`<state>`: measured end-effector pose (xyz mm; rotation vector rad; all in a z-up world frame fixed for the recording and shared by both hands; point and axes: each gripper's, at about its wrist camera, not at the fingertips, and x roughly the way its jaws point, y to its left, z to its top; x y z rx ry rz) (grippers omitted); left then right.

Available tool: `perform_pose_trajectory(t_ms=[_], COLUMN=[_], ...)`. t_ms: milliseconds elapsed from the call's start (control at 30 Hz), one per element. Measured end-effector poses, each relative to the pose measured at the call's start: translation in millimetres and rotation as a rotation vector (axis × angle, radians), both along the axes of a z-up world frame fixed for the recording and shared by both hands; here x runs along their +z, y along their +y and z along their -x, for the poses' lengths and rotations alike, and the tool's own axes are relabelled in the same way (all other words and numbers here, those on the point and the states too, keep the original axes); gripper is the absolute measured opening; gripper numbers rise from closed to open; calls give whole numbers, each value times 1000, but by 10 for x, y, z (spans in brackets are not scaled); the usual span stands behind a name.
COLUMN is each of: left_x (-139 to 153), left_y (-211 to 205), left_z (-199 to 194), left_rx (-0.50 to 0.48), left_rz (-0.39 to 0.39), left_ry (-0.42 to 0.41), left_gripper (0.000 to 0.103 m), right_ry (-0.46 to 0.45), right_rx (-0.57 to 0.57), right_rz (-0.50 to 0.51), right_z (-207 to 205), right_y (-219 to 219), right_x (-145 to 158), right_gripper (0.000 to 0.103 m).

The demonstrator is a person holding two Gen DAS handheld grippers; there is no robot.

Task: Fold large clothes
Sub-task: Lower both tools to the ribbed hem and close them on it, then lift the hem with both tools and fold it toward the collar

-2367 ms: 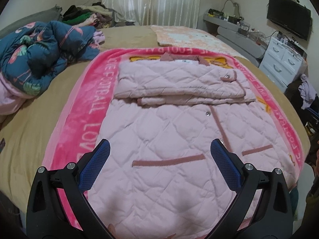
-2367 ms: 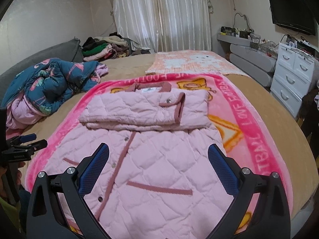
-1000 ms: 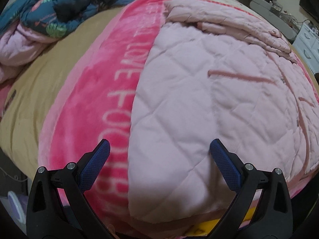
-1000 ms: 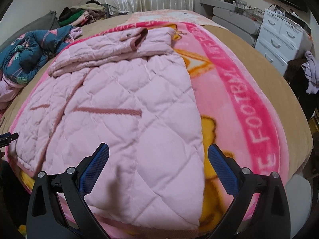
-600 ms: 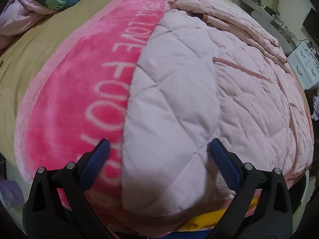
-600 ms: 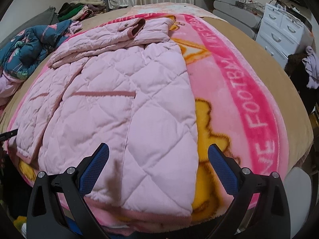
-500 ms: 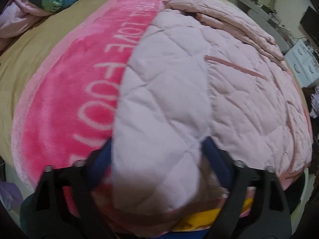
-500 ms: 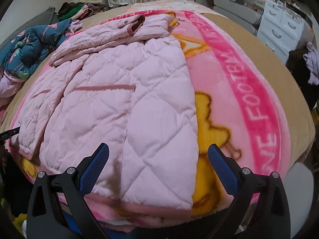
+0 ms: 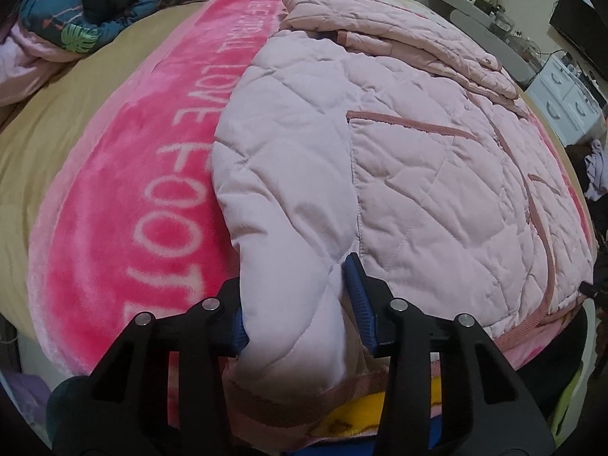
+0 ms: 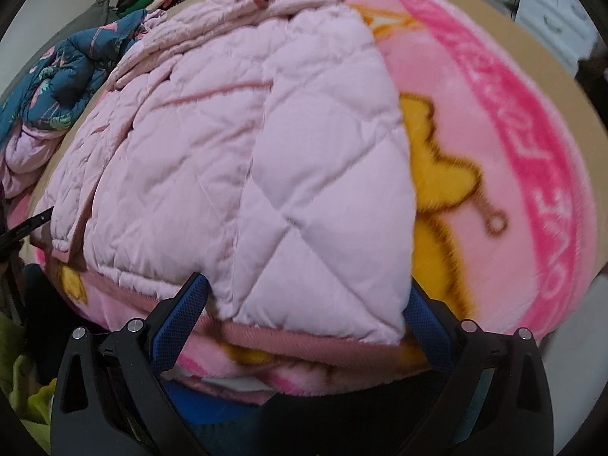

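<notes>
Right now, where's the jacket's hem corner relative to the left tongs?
In the left wrist view, the pink quilted jacket has its near-left hem corner bunched between the left tongs, beside the pink blanket.

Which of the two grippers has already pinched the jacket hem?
The left gripper: its jaws have just closed on the pink quilted jacket. The right gripper straddles the hem, open.

Left gripper (image 9: pixel 300 304): black plastic frame, triangular cut-outs, silver screw heads, blue textured pads (image 9: pixel 359 300). Right gripper (image 10: pixel 304 323): same build, black arms, blue cross-hatched pads (image 10: pixel 178 319).
</notes>
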<state>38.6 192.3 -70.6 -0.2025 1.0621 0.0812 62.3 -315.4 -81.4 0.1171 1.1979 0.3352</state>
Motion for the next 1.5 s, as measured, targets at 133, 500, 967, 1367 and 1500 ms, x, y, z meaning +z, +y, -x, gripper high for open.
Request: perform_pose_trajectory(t_ms=[133,500,967,1367,1500], left_x=[-2,-158,305,890,1016], left_y=[38,222,-126,-200,-183], left_z=[38,237,183,71,26], left_rx=[3,46,-34,-47,-40], left_rz=[19,145,40,-18,-16], left_ry=[4,33,-132,-293,-321], left_gripper=[39,66,10,10,10], right_ry=[19,29,-114,-338,-359], right_rx=[-9,-4,-2,-27,-46], right_rz=[-64,-238,-285,-317,-361], right_z=[32,86,136,28,-96], right_y=[-70,-232,-194,-180,-197], right_x=[-62,-36,250,971,1100], right_gripper=[98,50,23,20,19])
